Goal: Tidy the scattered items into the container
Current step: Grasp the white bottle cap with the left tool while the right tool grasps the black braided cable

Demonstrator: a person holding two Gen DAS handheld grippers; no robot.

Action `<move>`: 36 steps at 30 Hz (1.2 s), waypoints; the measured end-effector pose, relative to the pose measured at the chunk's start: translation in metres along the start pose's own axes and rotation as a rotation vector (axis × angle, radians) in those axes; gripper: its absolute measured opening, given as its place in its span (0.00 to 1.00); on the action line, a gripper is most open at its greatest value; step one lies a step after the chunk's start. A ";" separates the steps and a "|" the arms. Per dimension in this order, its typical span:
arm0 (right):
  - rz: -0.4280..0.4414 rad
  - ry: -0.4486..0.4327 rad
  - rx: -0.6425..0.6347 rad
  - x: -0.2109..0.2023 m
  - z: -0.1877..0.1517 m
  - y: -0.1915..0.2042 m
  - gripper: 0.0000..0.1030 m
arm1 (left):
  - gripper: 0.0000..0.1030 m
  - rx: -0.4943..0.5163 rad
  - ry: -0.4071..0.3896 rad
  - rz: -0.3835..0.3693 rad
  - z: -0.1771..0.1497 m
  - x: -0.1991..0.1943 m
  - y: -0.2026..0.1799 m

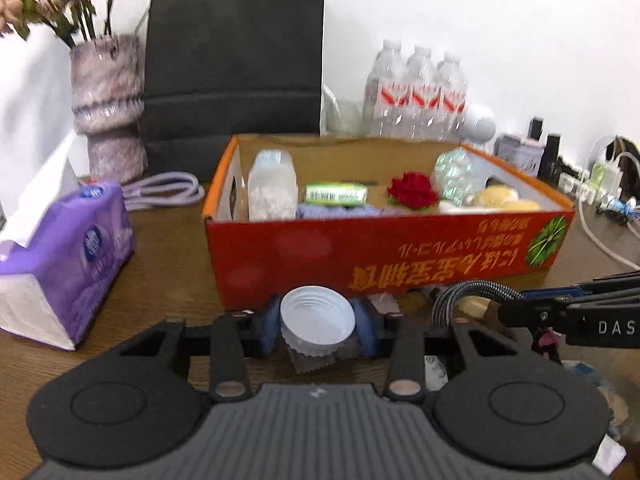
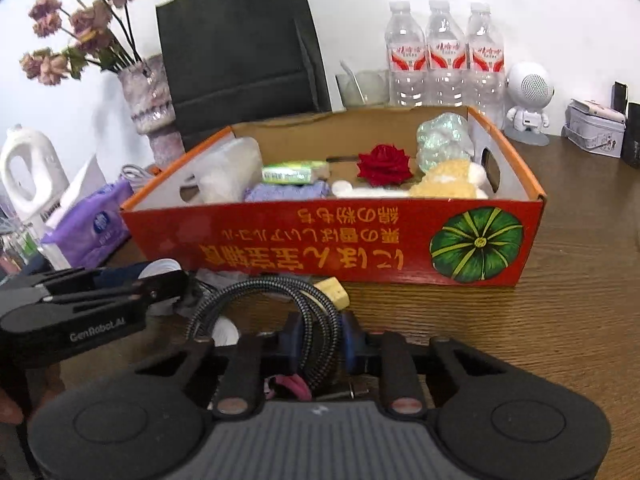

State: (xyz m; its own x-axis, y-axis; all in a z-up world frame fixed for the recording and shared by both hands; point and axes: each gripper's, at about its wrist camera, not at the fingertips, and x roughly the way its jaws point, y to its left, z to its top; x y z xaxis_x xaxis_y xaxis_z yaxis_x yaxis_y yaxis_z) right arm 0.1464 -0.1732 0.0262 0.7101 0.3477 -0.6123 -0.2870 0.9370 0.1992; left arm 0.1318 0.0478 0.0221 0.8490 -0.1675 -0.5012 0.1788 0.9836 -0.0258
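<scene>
A red cardboard box stands on the wooden table; it also shows in the right wrist view. It holds a red fabric rose, a green packet, a clear jar and other items. My left gripper is shut on a white plastic lid just in front of the box. My right gripper is shut on a coiled braided cable in front of the box. A yellow sponge piece lies behind the cable.
A purple tissue pack lies left of the box. A vase with dried flowers, a black paper bag, three water bottles, a white speaker and a tin stand behind. Chargers and wires lie at right.
</scene>
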 end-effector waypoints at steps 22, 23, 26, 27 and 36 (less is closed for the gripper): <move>-0.010 -0.139 0.005 -0.112 -0.013 -0.038 0.09 | 0.39 -0.175 -0.073 0.008 -0.044 -0.107 -0.018; -0.018 -0.110 -0.009 -0.109 -0.017 -0.039 0.13 | 0.39 -0.175 -0.074 0.002 -0.045 -0.108 -0.019; -0.079 -0.095 -0.061 -0.106 -0.030 -0.033 0.20 | 0.39 -0.165 -0.073 -0.011 -0.047 -0.108 -0.027; -0.038 -0.096 -0.077 -0.107 -0.033 -0.031 0.22 | 0.39 -0.162 -0.071 -0.016 -0.048 -0.108 -0.028; 0.170 -0.012 -0.466 -0.097 -0.072 0.043 0.21 | 0.39 -0.209 -0.058 0.020 -0.055 -0.111 -0.020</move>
State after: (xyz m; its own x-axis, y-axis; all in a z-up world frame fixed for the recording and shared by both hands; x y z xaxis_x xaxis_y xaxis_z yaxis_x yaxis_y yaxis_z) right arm 0.0190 -0.1696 0.0389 0.6347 0.4975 -0.5913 -0.6548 0.7526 -0.0696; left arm 0.0065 0.0507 0.0313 0.8797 -0.1459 -0.4526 0.0600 0.9782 -0.1988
